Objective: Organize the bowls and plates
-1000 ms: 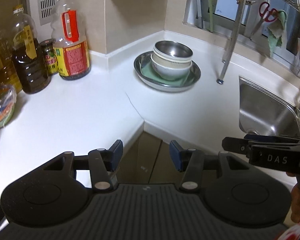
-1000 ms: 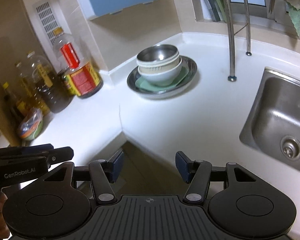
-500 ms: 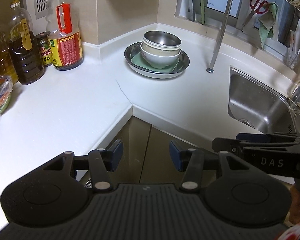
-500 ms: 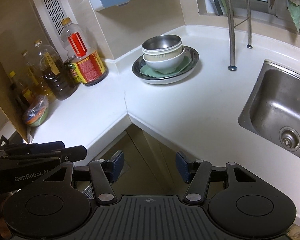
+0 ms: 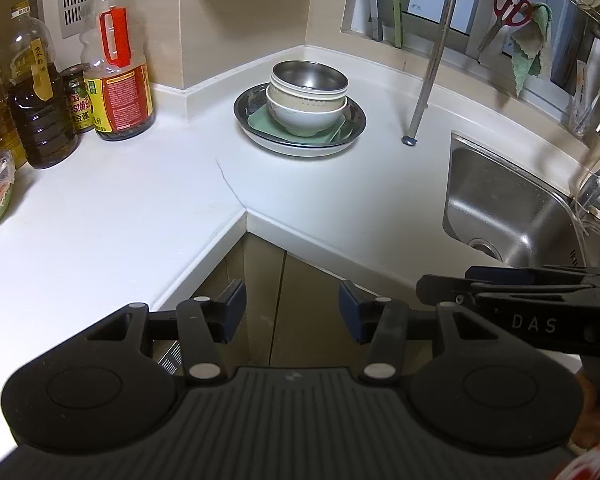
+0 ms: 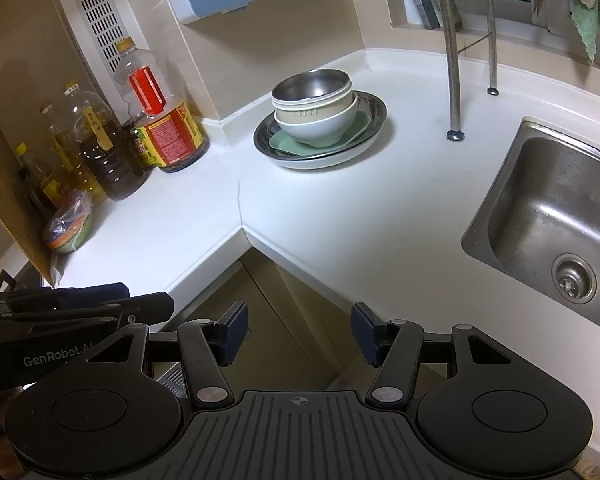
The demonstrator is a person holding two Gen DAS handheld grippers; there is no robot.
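Holding off counter edge: left gripper point(image 5: 292, 312) and right gripper point(image 6: 296, 330), jaws parted, nothing between. Dish stack point(image 5: 306, 98) in far corner: steel bowl atop two pale bowls, green plate, steel plate, white plate beneath. Judged stacking complete; next move, if any: none evident.

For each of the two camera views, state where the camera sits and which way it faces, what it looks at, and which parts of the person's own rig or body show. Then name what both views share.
Left wrist: sits on the left gripper, angled down over the counter edge toward the stacked bowls; the right gripper and a bit of hand show at the right edge.
Right wrist: sits on the right gripper, angled down likewise; the left gripper pokes in at left.
Shared: bowls, metal plate, oil bottles, sink; both grippers open and empty.
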